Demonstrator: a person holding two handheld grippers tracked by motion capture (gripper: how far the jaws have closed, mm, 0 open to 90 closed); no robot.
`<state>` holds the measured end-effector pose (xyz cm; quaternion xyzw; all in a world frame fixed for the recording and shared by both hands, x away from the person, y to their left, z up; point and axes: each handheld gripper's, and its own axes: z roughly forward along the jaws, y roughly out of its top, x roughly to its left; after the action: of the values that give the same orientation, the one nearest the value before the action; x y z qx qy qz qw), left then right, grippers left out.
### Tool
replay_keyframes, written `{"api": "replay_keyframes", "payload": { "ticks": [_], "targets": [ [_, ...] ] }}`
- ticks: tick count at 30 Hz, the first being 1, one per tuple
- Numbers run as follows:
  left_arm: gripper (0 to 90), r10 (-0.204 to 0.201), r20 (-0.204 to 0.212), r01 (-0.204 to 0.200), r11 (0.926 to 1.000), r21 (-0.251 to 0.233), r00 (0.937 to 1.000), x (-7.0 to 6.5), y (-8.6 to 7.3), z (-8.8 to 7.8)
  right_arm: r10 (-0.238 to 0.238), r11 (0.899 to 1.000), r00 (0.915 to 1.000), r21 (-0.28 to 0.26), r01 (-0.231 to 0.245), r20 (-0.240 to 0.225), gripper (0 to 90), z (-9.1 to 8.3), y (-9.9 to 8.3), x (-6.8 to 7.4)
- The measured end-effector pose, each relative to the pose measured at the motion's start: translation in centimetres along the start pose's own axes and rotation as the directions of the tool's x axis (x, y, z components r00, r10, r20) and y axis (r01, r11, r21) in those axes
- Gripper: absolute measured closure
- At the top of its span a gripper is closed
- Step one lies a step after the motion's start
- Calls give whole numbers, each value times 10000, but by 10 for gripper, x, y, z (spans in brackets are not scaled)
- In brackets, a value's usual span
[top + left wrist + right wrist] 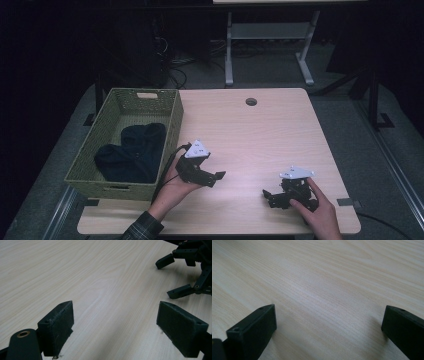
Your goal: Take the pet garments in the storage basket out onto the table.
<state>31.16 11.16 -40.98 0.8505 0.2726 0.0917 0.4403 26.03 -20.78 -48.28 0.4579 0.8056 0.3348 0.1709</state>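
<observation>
A green woven basket [172, 123] stands on the left part of the light wooden table [260, 135], and a dark blue cloth [132, 152] lies bunched inside it. Just right of the basket, a hand holds my left gripper [216, 178] [117, 322] low over the bare wood; it is open, points right, and has nothing between its jaws. My right gripper [267, 198] [329, 325] sits near the front right edge, open and pointing left over bare tabletop. In the left gripper view, the right gripper [185, 272] faces it with its jaws spread.
A round cable hole [251, 101] sits near the table's far edge. Beyond the table stand the white legs of another desk [228, 50] and some cables [175, 70] on the dark floor. A plaid sleeve [142, 229] enters at the bottom left.
</observation>
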Motion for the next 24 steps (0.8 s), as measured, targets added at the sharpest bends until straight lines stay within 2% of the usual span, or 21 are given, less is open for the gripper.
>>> {"api": "replay_keyframes", "payload": {
  "ticks": [7, 15, 19, 24],
  "targets": [
    [139, 141, -45, -142, 9998, -108, 9999, 2, 7, -3, 6, 10000, 10000, 6, -6, 0, 0, 0, 0, 0],
    [139, 156, 41, -154, 9995, -277, 9999, 4, 13, -7, 9, 10000, 10000, 12, -9, 2, 0, 0, 0, 0],
    [139, 105, -26, -106, 9987, -496, 9999, 6, 17, -10, -11, 10000, 10000, -3, 11, 6, 0, 0, 0, 0],
    [139, 167, -61, -170, 9984, -544, 9998, 8, 22, -14, -5, 10000, 10000, -6, 5, 9, 0, 0, 0, 0]
  ]
}}
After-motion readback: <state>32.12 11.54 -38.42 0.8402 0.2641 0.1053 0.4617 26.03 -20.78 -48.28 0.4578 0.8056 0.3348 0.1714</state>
